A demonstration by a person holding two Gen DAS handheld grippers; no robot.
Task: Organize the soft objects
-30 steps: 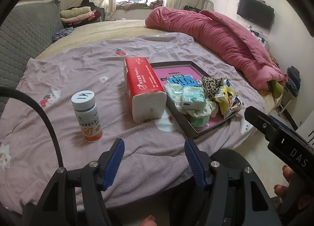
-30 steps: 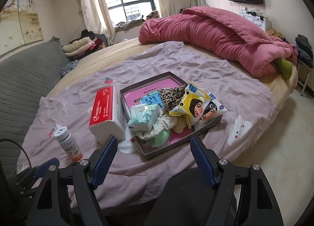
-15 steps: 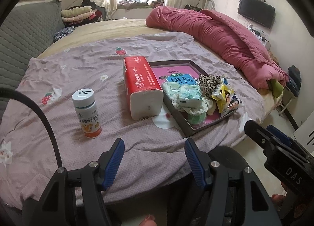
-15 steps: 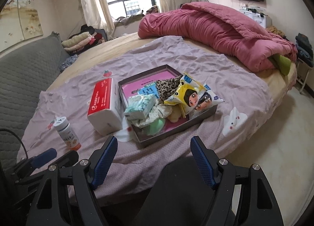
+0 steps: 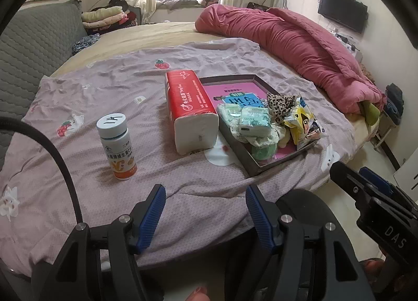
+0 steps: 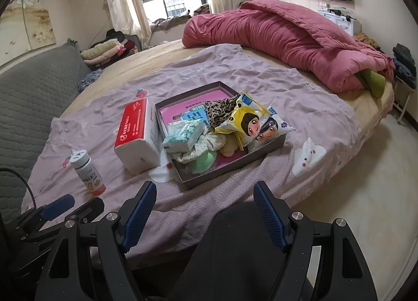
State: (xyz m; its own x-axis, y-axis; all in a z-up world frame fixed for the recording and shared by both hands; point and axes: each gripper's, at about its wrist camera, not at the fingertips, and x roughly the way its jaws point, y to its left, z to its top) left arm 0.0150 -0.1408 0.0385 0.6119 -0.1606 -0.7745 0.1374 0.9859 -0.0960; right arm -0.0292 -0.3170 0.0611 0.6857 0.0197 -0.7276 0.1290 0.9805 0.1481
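A shallow dark box (image 5: 250,167) (image 6: 235,162) lies on the purple sheet. It holds a teal tissue pack (image 5: 254,121) (image 6: 183,135), a leopard-print cloth (image 5: 280,104) (image 6: 222,107), yellow and white snack bags (image 5: 300,123) (image 6: 243,123), floral fabric and a green round item (image 6: 205,161). A red tissue pack (image 5: 190,107) (image 6: 135,134) lies left of the box. A white bottle (image 5: 116,141) (image 6: 87,171) stands further left. My left gripper (image 5: 205,207) and right gripper (image 6: 205,212) are both open and empty, held back at the bed's near edge.
A rolled pink duvet (image 5: 287,40) (image 6: 287,37) lies at the back right. A grey padded headboard (image 5: 31,40) is on the left. Folded clothes (image 6: 104,50) sit near the window. Bare floor (image 6: 365,196) is to the right of the bed.
Both grippers have drawn back from the bed, so the box and packs look slightly farther. Nothing on the bed has moved. Both stay open.
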